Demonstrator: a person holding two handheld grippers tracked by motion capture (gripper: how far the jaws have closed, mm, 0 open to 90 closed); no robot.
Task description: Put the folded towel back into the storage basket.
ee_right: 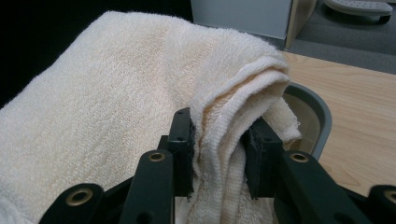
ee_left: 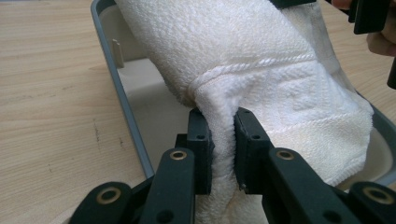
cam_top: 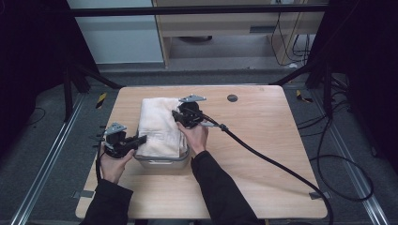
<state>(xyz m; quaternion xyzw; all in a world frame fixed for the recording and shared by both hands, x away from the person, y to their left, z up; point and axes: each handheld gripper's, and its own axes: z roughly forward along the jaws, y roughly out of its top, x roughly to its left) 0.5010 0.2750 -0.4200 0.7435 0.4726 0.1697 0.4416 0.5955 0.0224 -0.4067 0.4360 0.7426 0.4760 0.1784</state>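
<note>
There is one towel [cam_top: 159, 125], one grey tub [cam_top: 162, 163] and one wooden table [cam_top: 263, 154], and two grippers work on them. The towel is white and folded, and it lies on top of the tub, a little left of the centre of the high view. Its long axis runs from the lower part of the frame toward the upper part, almost straight, in line with the tub.

The left gripper [cam_top: 141, 139] is at the lower left side of the towel. In the left gripper view its jaws are narrow and pinch a fold of the towel [ee_left: 280, 70] between them. The right gripper [cam_top: 180, 117] is at the upper right side of the towel. In the right gripper view its jaws clamp a thick bunch of folded layers [ee_right: 140, 93].

The towel covers most of the tub, so in the high view only its near wall shows. The inside of the tub [ee_left: 140, 93] is partly visible in the left gripper view, beside the towel. The person's sleeves are cut off at the bottom edge.
</note>
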